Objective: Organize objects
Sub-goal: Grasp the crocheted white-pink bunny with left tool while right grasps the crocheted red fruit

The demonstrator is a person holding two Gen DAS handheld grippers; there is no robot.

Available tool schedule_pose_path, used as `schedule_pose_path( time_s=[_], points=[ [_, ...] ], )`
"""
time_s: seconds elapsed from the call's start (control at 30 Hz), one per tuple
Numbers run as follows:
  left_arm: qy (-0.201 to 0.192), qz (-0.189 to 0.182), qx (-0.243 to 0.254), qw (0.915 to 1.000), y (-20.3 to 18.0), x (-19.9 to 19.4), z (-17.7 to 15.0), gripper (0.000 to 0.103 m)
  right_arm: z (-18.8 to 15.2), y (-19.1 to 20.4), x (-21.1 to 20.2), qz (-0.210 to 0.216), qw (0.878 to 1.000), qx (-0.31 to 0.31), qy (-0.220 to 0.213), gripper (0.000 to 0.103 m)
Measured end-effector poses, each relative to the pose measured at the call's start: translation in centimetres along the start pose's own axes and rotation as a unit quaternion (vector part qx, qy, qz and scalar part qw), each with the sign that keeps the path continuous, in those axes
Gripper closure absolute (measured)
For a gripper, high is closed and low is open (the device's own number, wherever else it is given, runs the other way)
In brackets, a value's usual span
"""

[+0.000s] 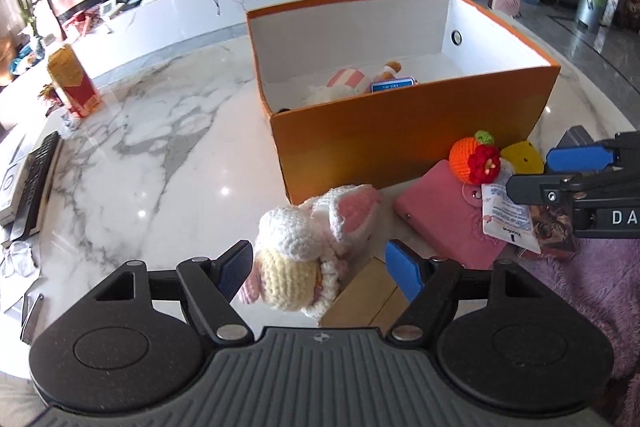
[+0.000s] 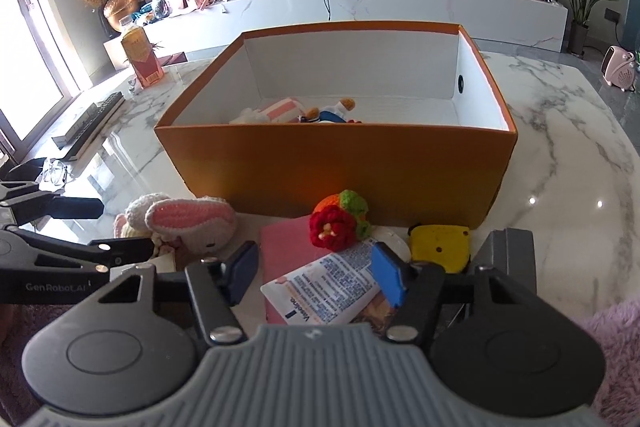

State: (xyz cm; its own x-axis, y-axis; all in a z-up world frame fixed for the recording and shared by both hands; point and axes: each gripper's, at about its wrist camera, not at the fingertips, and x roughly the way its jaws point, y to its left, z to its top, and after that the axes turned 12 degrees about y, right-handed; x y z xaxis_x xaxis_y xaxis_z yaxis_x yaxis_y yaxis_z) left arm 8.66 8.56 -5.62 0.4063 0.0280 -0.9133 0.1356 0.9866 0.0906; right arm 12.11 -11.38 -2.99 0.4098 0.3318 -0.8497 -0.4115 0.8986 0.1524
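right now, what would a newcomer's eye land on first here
The big orange box in the middle of the marble table, open-topped with a few toys inside. In front of it, a crocheted bunny sits between the open left gripper fingers, beside an orange crocheted fruit lying on a pink case.

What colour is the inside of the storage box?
White, inside orange outer walls; the box interior shows best in the right wrist view.

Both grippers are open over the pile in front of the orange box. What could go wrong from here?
1. The left gripper straddles the crocheted bunny; its soft body may squash and slip when squeezed.
2. The white tube between the right gripper fingers lies flat on the pink case, so the grasp may snag both.
3. The crocheted orange rests against the tube and could roll off.
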Motion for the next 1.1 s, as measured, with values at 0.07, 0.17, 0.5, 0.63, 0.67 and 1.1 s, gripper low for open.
schedule_pose_path(
  time_s=[0.07,0.17,0.5,0.63,0.67,1.1],
  points=[
    [0.009,-0.001,0.012,0.9999,0.0,0.7,0.5,0.017,0.3,0.0,0.3,-0.001,1.0,0.0,0.001,0.038],
    [0.027,0.005,0.028,0.9992,-0.1,1.9,1.1,0.017,0.8,0.0,0.9,-0.002,1.0,-0.002,0.006,0.038],
    [0.053,-0.014,0.013,0.9984,0.6,3.9,2.0,0.017,2.6,-0.1,3.9,-0.011,1.0,-0.002,0.022,0.039],
    [0.063,-0.019,-0.008,0.9978,1.3,4.6,2.4,0.017,3.1,-0.3,5.1,-0.017,0.999,0.0,0.028,0.046],
    [0.066,-0.022,-0.014,0.9975,1.4,4.9,2.5,0.018,3.2,-0.4,5.4,-0.017,0.999,0.001,0.03,0.047],
    [0.066,-0.017,-0.024,0.9974,1.5,5.1,2.7,0.032,3.0,-0.5,6.0,-0.019,0.999,-0.012,0.023,0.061]
  ],
)
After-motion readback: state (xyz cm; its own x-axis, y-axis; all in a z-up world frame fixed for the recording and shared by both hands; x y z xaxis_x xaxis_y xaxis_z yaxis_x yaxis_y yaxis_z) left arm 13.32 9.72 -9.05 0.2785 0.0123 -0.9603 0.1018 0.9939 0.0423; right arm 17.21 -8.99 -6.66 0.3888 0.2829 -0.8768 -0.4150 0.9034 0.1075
